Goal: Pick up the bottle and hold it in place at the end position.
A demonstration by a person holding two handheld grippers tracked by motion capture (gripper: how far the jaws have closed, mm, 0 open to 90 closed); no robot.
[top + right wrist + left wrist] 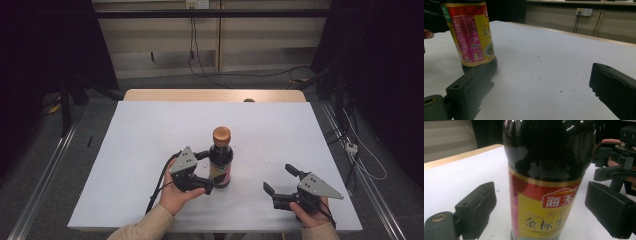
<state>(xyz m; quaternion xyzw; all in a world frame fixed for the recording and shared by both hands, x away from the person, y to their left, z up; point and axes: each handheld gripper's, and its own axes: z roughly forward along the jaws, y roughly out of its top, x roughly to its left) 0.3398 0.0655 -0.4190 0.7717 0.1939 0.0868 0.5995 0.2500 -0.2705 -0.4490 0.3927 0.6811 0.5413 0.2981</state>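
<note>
Dark sauce bottle (221,159) w/ brown cap standing upright near middle of white worktop (150,130). Left gripper (207,170) sitting around bottle's lower body, fingers (477,206) spread either side of label, gaps showing both sides, not pinching. Right gripper (282,179) resting on worktop well to bottle's right, fingers (470,90) spread wide, holding nothing.

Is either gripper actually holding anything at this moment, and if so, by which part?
Nothing is held. The left gripper has its jaws either side of the sauce bottle at label height, with gaps showing. The right gripper is open, empty.
</note>
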